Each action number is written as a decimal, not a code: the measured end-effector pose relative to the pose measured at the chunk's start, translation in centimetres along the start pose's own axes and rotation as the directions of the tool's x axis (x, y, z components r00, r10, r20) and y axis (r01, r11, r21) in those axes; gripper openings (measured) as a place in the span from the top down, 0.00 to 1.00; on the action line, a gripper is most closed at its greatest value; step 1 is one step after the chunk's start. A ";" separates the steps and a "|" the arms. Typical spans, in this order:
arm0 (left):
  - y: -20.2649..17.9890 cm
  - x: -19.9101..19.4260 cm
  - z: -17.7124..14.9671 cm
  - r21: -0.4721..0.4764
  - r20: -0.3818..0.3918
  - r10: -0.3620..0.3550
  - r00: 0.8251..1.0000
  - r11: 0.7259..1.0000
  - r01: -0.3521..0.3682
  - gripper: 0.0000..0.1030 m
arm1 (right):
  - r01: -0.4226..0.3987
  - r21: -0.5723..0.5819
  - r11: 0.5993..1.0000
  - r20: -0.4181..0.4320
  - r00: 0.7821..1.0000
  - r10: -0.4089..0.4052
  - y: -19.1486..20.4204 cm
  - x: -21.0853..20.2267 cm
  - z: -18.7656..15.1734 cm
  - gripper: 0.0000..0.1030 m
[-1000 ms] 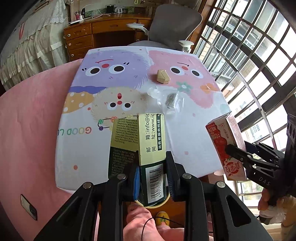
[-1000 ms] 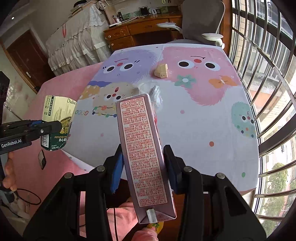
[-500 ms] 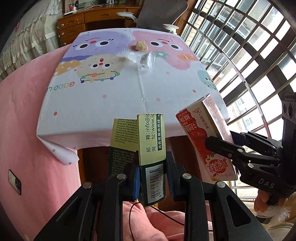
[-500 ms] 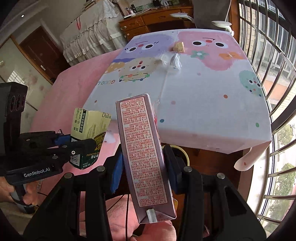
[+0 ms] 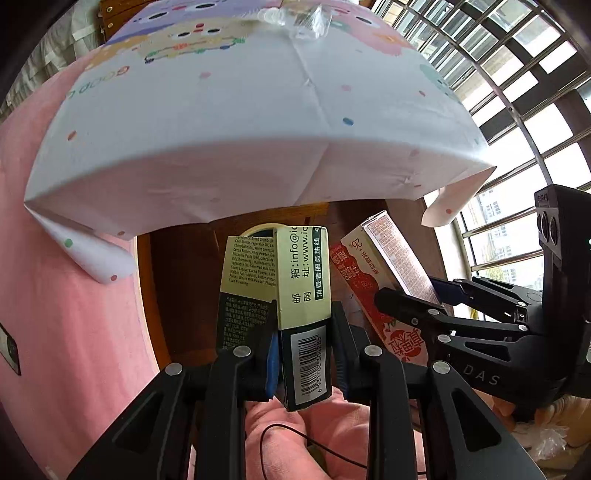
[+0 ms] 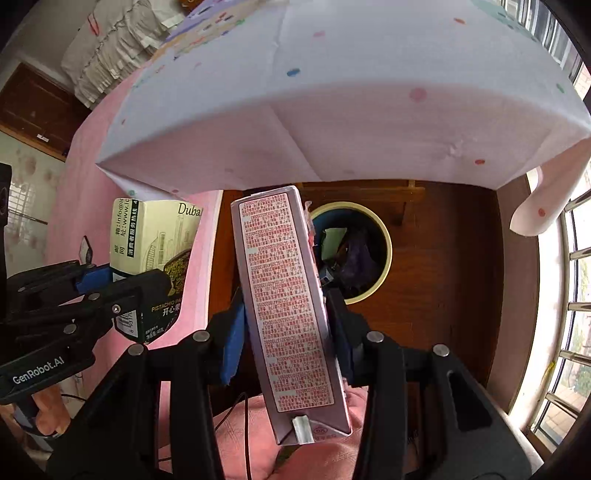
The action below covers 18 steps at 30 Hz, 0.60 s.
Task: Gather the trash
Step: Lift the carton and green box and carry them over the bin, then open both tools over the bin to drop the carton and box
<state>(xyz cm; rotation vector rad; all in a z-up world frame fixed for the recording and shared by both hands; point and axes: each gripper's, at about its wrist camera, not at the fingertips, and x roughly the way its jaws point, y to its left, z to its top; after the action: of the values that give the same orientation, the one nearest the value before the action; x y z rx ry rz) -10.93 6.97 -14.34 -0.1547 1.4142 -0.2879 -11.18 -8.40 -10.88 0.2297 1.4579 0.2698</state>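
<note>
Your left tool [image 5: 303, 354] is clamped on a yellow-and-black snack box [image 5: 291, 295], and your right tool [image 6: 284, 332] is clamped on a pink milk carton [image 6: 284, 295]. Both are held low, in front of the surface's [image 6: 332, 92] hanging cloth. Neither is binned yet, by the look of it. The bin [image 6: 384, 251] stands on the wooden floor under the surface, just beyond the carton, with some rubbish already inside. Up on the surface a clear plastic wrapper [image 5: 306, 18] remains to fetch. The cloth's drooping edge [image 6: 535, 206] hangs close above the bin and may snag.
</note>
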 end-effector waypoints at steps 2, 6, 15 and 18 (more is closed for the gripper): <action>1.3 3.5 -0.6 -0.016 -0.037 -0.011 0.999 1.000 0.010 0.77 | 0.029 0.045 0.999 -0.030 0.999 -0.027 -1.2 3.8 -0.5 0.63; 3.7 10.6 -1.3 -0.029 -0.091 -0.026 0.996 0.999 0.023 0.77 | 0.066 0.149 0.987 -0.074 0.996 -0.056 -3.9 10.7 -1.8 0.63; 6.6 24.0 -0.9 -0.043 -0.111 -0.025 0.993 0.999 0.020 0.76 | 0.106 0.301 0.948 -0.124 0.990 -0.071 -9.7 22.5 -3.0 0.62; 6.8 26.5 -0.6 -0.037 -0.098 -0.028 0.995 0.999 0.025 0.76 | 0.104 0.334 0.937 -0.117 0.991 -0.068 -10.9 24.7 -2.3 0.62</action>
<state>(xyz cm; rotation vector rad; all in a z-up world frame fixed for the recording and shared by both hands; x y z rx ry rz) -7.38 5.85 -41.40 -0.1908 1.5167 -0.2959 -10.72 -10.95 -37.86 0.4358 1.6097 -0.0457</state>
